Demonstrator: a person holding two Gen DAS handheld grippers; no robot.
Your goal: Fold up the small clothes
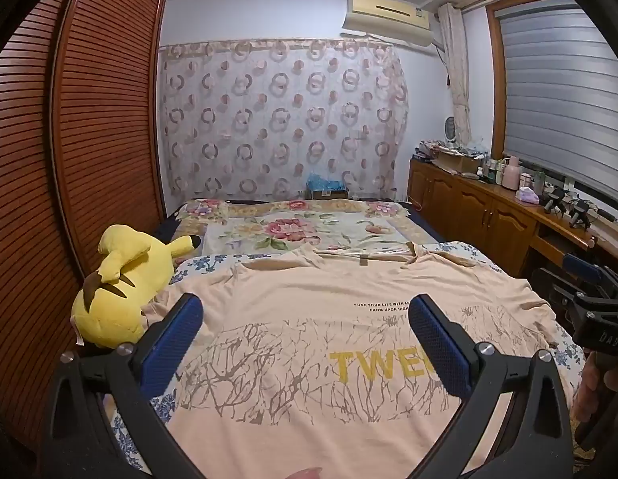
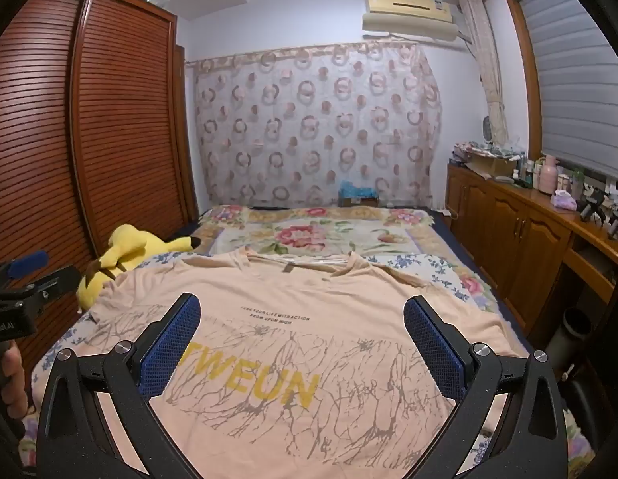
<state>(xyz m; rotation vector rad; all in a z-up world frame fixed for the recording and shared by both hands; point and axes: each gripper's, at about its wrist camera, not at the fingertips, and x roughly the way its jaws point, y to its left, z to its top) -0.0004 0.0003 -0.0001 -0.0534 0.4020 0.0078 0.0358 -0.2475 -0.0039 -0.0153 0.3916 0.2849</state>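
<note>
A peach T-shirt lies spread flat, front up, on the bed, collar toward the far end, with yellow "TWEUN" lettering and a brown branch print. My left gripper hovers above its lower left part, blue pads wide apart and nothing between them. My right gripper hangs open over the shirt's lower middle, also holding nothing. The right gripper shows at the right edge of the left wrist view, and the left gripper at the left edge of the right wrist view, a hand on each handle.
A yellow plush toy lies at the bed's left edge beside the slatted wardrobe. A floral blanket covers the far half of the bed. A wooden cabinet with bottles runs along the right wall.
</note>
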